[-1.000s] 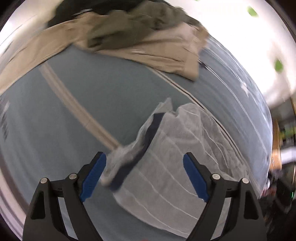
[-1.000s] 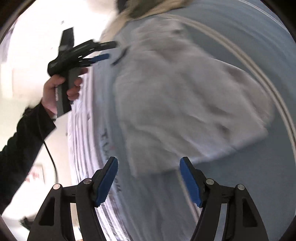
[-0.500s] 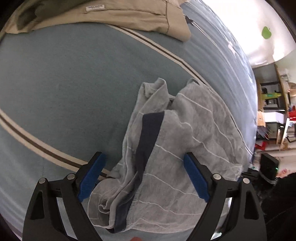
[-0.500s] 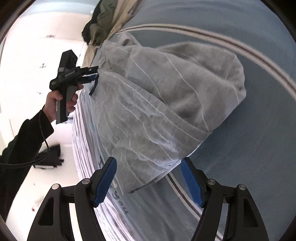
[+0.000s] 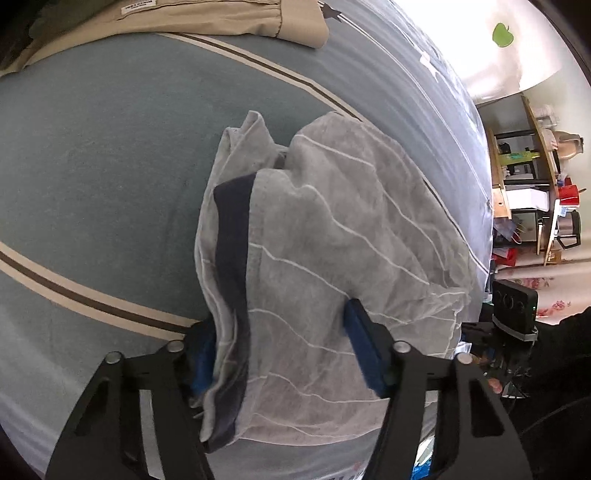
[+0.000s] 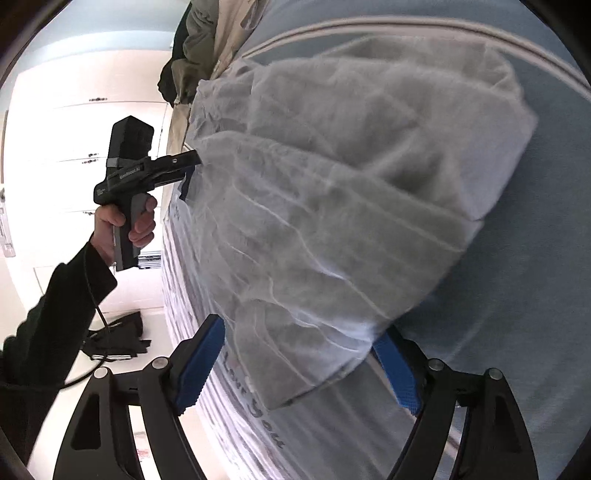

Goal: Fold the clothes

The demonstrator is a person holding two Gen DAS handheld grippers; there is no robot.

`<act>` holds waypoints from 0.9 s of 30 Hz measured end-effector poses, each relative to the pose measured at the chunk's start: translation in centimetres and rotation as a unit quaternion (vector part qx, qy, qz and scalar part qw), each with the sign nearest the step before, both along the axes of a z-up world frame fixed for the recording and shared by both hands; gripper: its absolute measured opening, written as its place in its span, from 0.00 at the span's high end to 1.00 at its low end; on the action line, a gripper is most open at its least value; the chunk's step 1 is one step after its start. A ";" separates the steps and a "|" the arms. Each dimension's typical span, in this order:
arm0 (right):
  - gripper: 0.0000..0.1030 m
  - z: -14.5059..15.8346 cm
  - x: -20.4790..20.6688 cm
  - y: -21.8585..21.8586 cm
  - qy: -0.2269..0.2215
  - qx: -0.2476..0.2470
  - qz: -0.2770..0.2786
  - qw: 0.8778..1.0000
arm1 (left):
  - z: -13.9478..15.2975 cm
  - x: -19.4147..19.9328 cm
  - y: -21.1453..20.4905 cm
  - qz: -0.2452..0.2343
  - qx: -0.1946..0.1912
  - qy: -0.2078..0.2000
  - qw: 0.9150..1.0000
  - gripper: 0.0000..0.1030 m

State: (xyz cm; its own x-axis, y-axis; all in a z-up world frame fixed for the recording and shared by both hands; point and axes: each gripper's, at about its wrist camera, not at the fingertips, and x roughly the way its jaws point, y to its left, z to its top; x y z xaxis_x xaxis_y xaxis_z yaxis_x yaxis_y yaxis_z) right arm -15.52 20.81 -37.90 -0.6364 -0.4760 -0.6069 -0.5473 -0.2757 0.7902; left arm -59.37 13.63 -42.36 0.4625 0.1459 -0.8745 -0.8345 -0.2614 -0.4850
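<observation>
A near corner of the grey striped garment is being straddled by each gripper, left gripper and right gripper, jaws spread, neither visibly clamped; the cloth is being stretched lengthwise between them across the blue bedspread.

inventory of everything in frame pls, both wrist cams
striped garment: 1, grey with thin white lines and a navy band, on the bedspread, near edge between both grippers' fingers
bedspread: 1, blue-grey with tan-brown stripes, under everything
khaki trousers: 1, beige, far edge
olive garment: 1, dark olive, beside the trousers
shelves: cluttered, room background
left gripper: black, blue pads, open
right gripper: black, blue pads, open
hand: 1, dark sleeve, on left handle
</observation>
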 end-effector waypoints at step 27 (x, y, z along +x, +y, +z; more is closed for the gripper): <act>0.92 0.9 -4.3 2.6 0.037 0.051 0.165 0.984 | 5.9 2.7 -17.3 0.190 0.078 -0.019 0.978 0.89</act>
